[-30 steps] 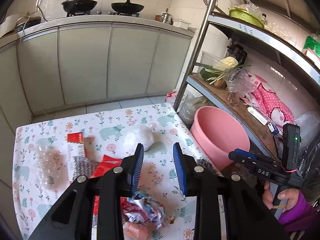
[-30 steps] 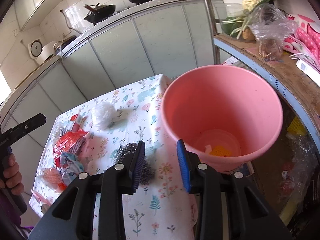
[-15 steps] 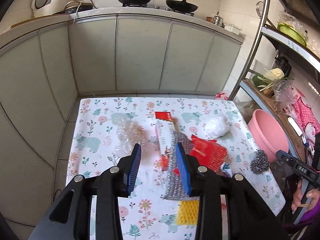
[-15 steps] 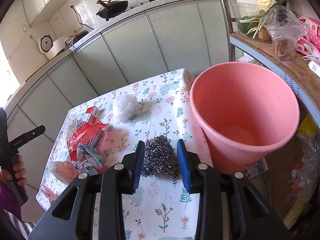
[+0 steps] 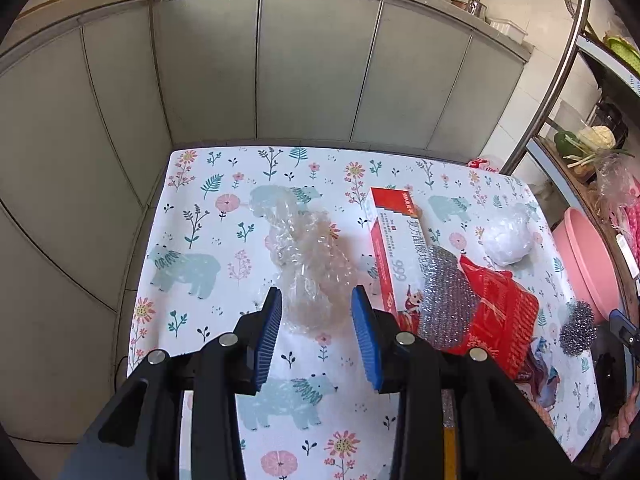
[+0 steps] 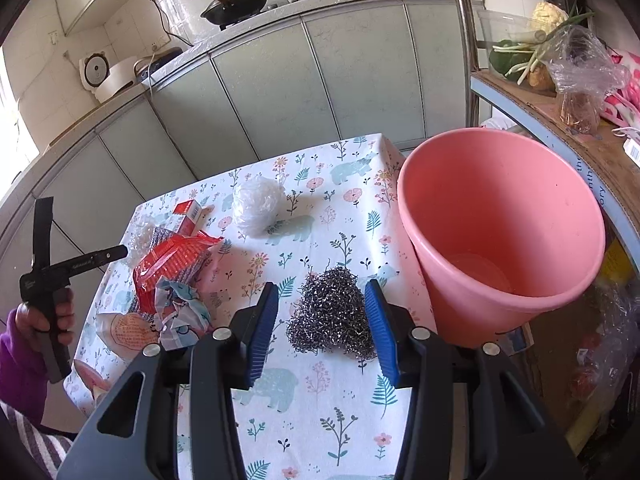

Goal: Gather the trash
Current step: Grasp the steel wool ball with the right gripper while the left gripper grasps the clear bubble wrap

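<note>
My left gripper (image 5: pixel 316 328) is open, its jaws on either side of the near end of a crumpled clear bubble wrap (image 5: pixel 308 264) on the floral tablecloth (image 5: pixel 208 208). My right gripper (image 6: pixel 322 328) is open, its jaws astride a steel wool ball (image 6: pixel 332 312), which also shows in the left wrist view (image 5: pixel 577 328). A pink bucket (image 6: pixel 500 216) stands just right of the table. Other trash on the table: a red-and-white box (image 5: pixel 396 248), a silver scrub pad (image 5: pixel 446 296), a red wrapper (image 5: pixel 500 312), a white plastic ball (image 5: pixel 506 240) and crumpled wrappers (image 6: pixel 176 312).
Grey kitchen cabinets (image 5: pixel 312 64) run behind the table. A metal shelf rack (image 6: pixel 560 112) with vegetables and bags stands right of the bucket. Pans (image 6: pixel 236 2) sit on the counter. The other handheld gripper (image 6: pixel 52 280) shows at the left of the right wrist view.
My left gripper moved left and closer, from over the box and scrub pad to around the bubble wrap. My right gripper closed in on the steel wool ball. Both stayed open.
</note>
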